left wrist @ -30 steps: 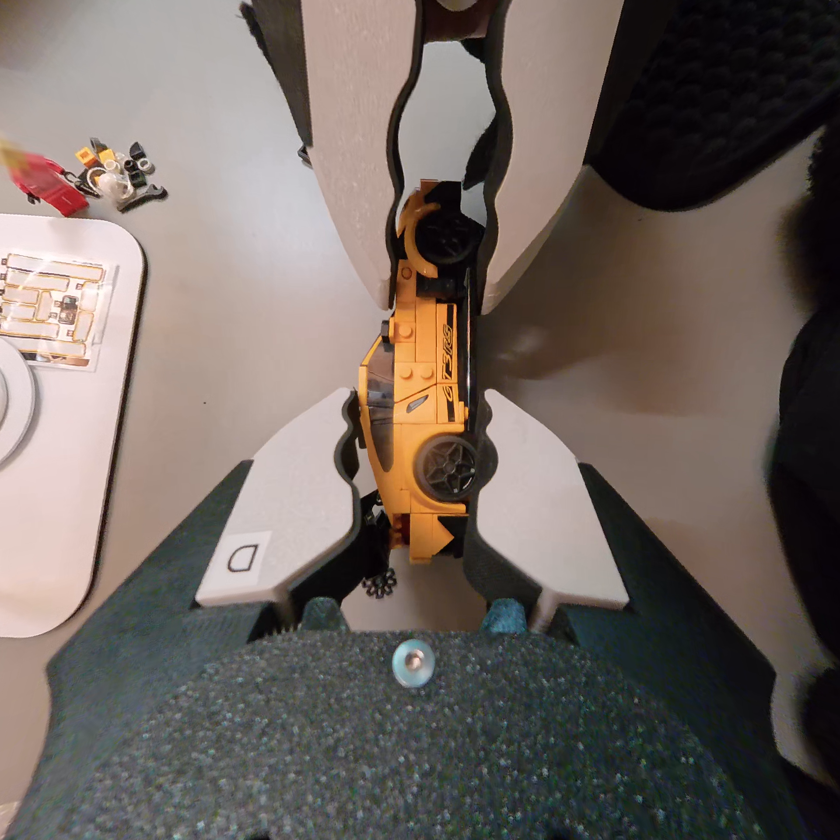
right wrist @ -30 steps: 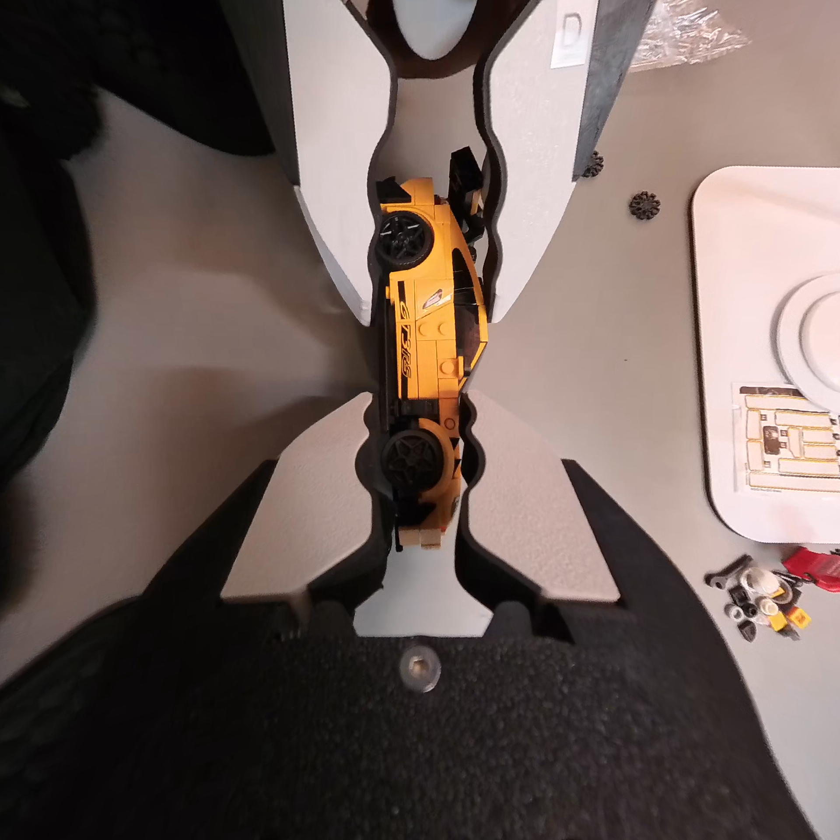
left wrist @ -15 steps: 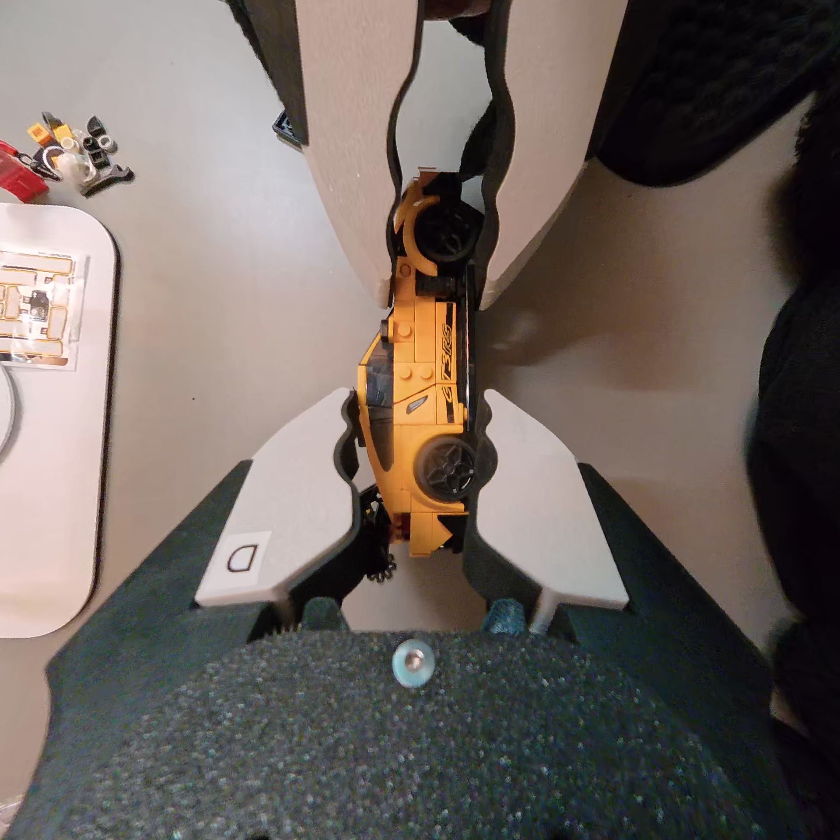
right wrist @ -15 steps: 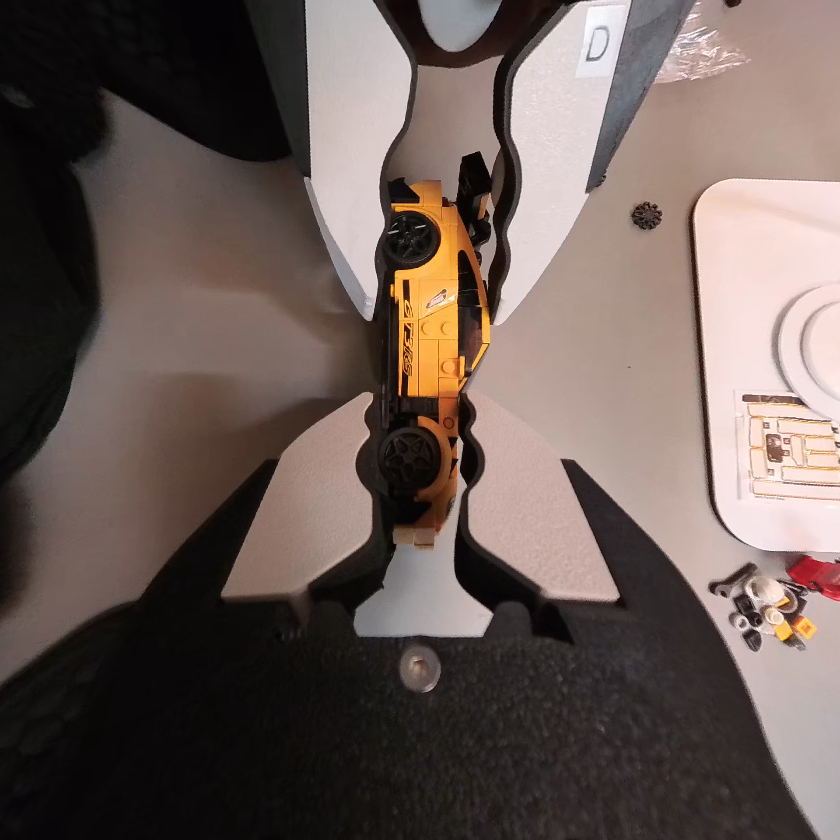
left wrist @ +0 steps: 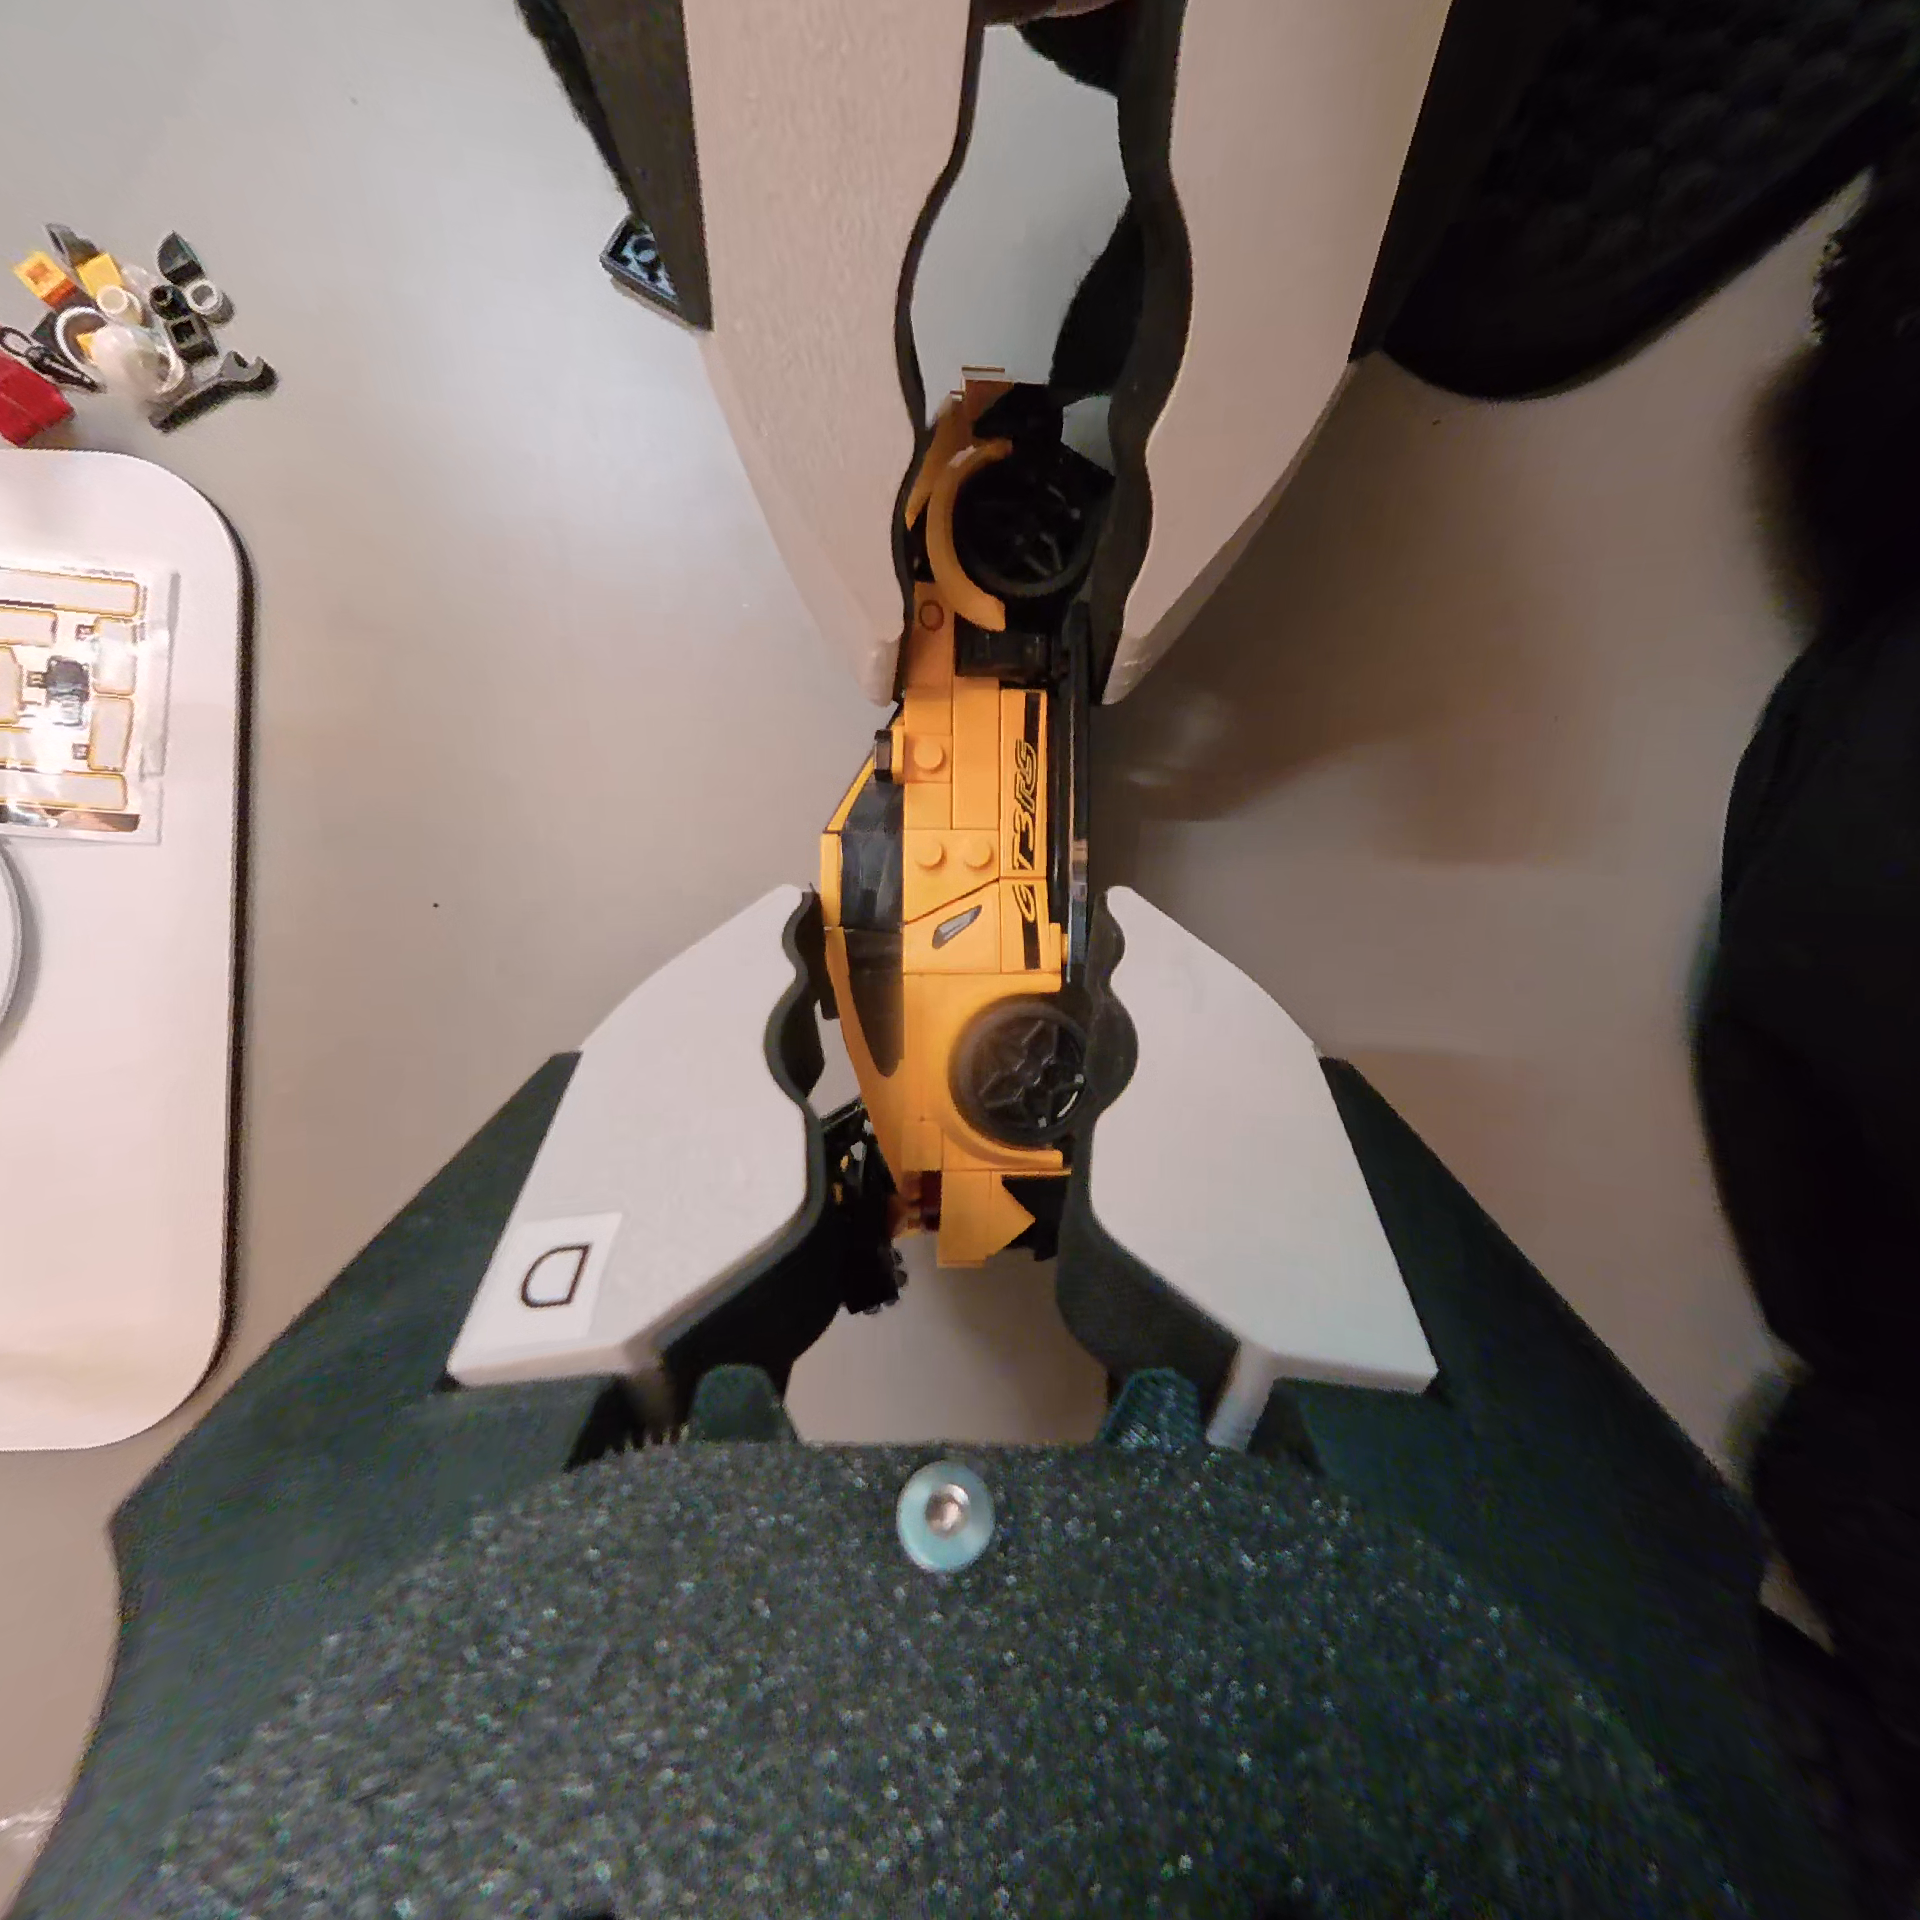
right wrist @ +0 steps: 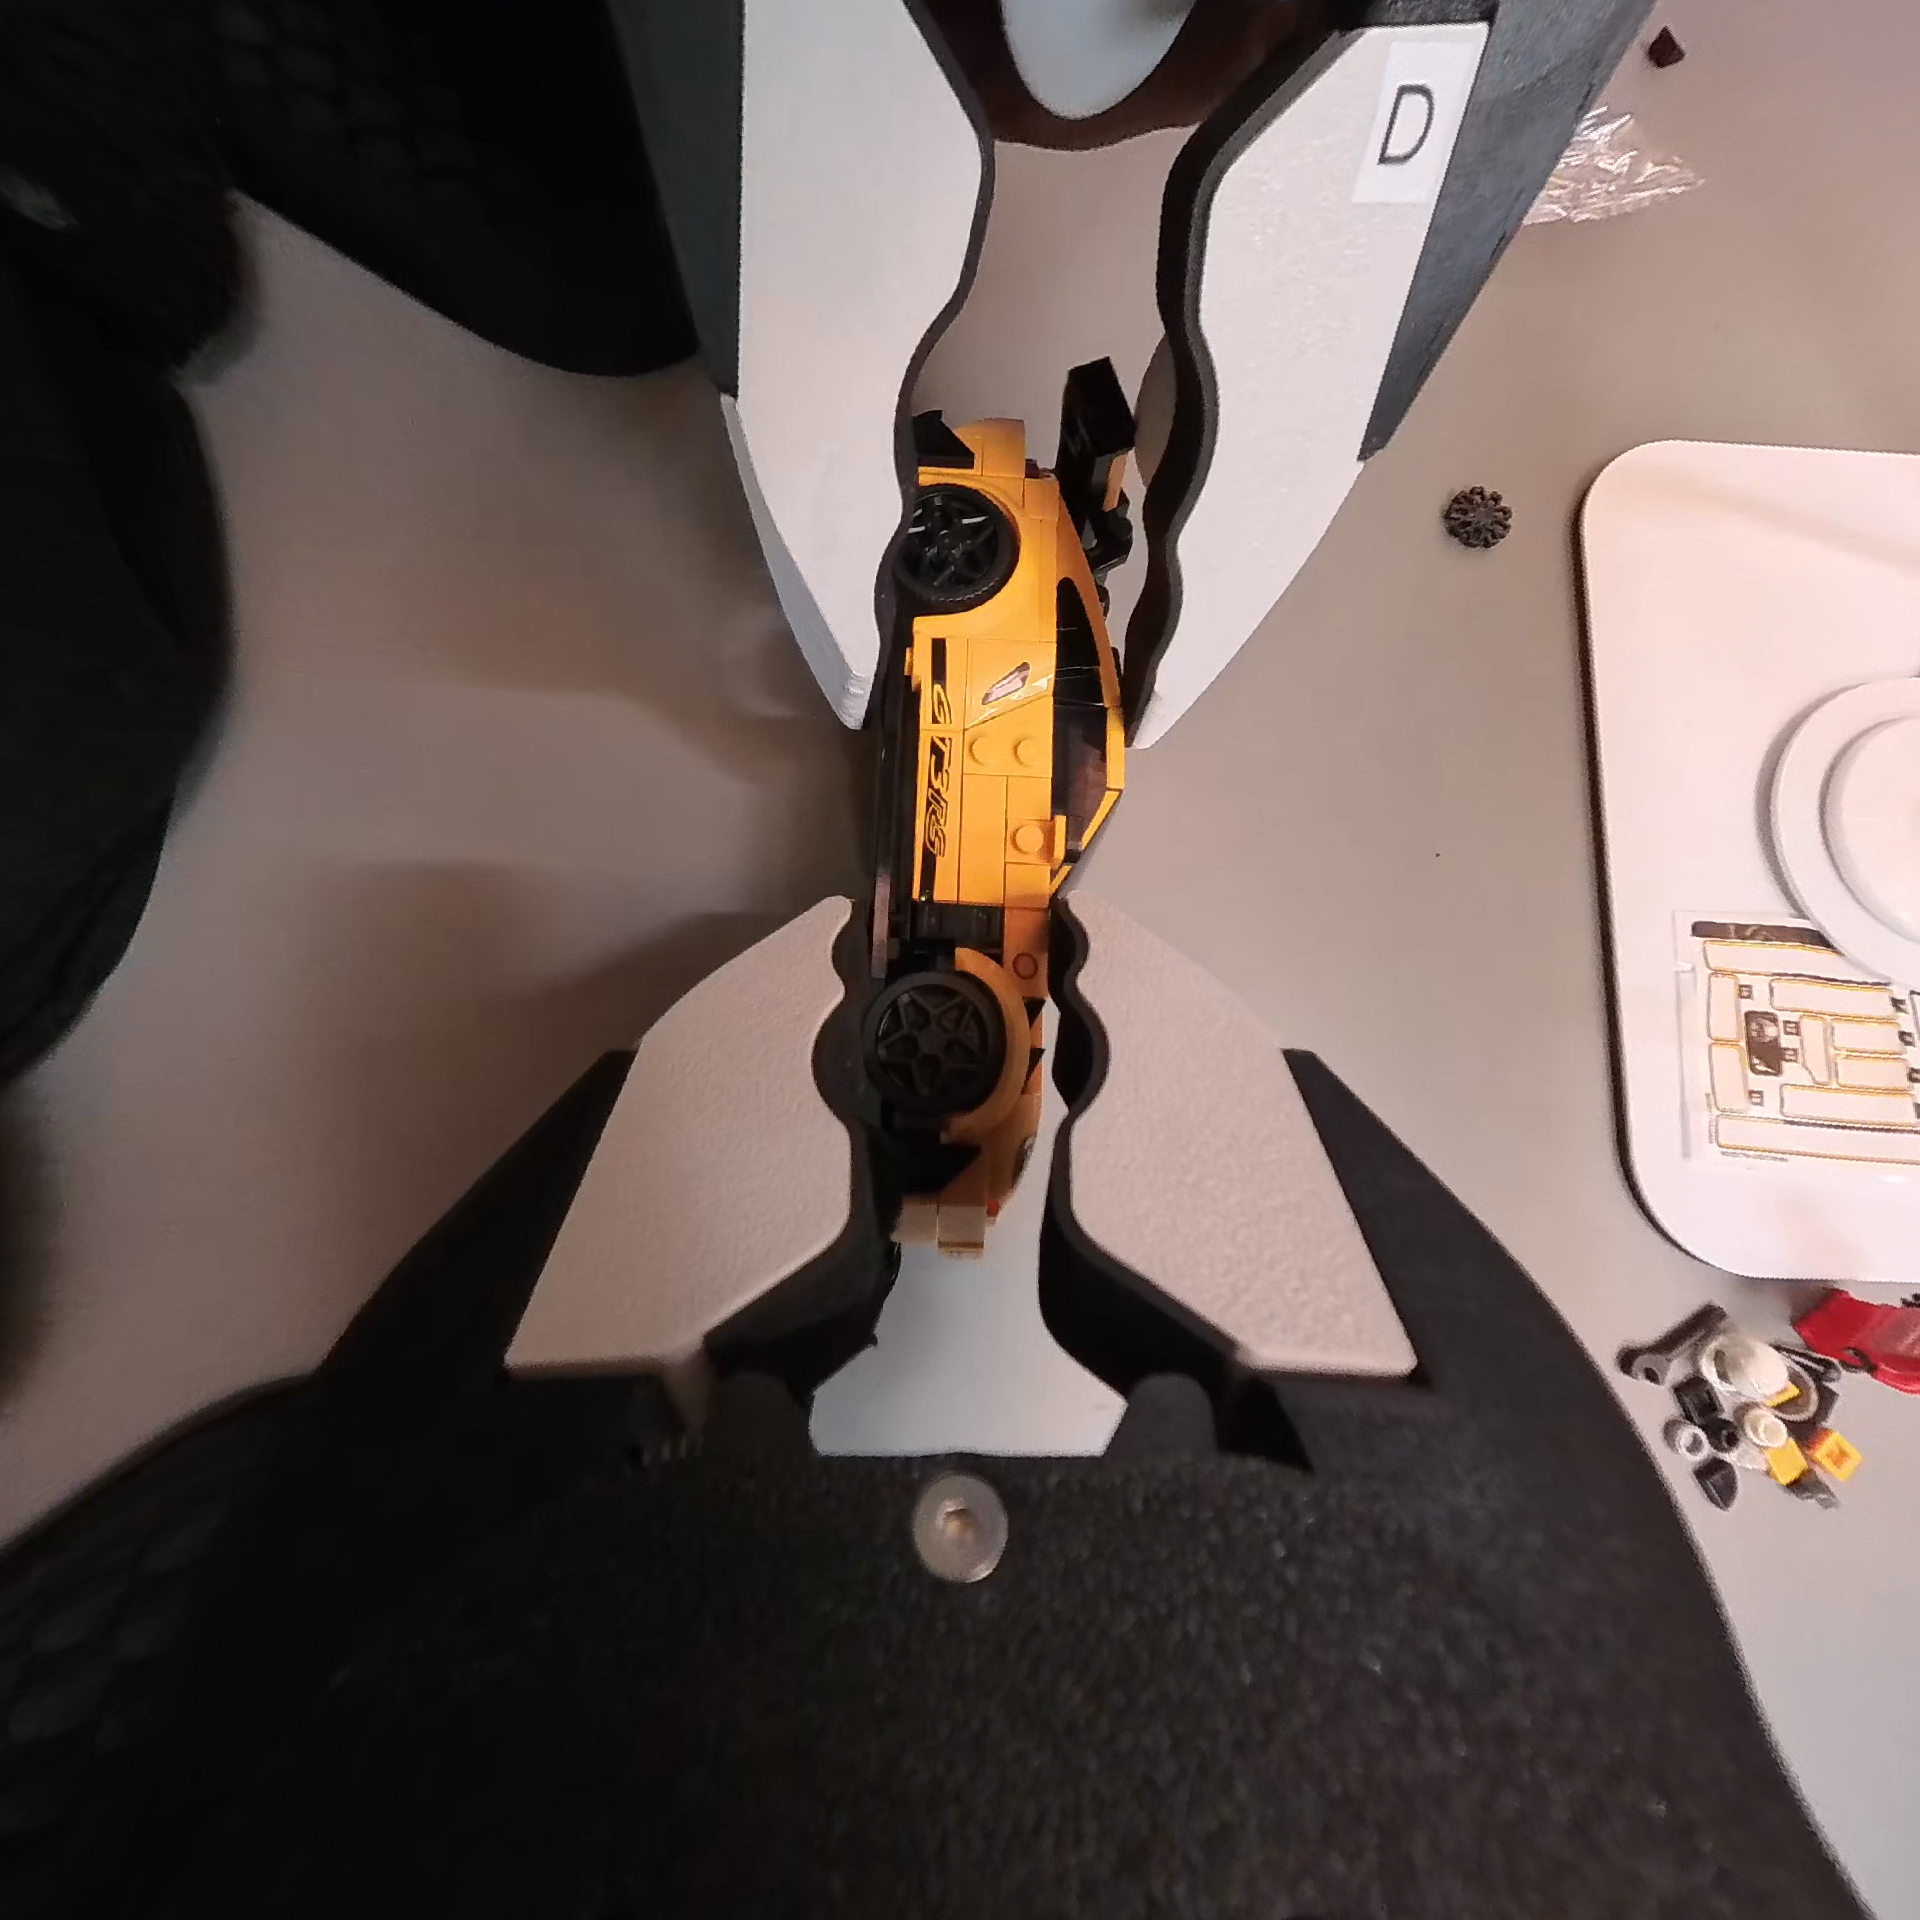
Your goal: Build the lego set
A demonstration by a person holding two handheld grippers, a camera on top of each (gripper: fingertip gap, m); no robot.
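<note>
The yellow lego car [left wrist: 977, 914] hangs above the grey tabletop [left wrist: 468, 727], held from both ends: the left gripper [left wrist: 951, 1013] is clamped on the end by one black wheel, and the right gripper [right wrist: 951, 1023] is clamped on the opposite end (its fingers facing the other's). Off to the side lie a white tray [right wrist: 1704, 644] carrying a sticker sheet [right wrist: 1808, 1049], a small heap of loose pieces [right wrist: 1745, 1403] and a black gear-like piece [right wrist: 1476, 513].
</note>
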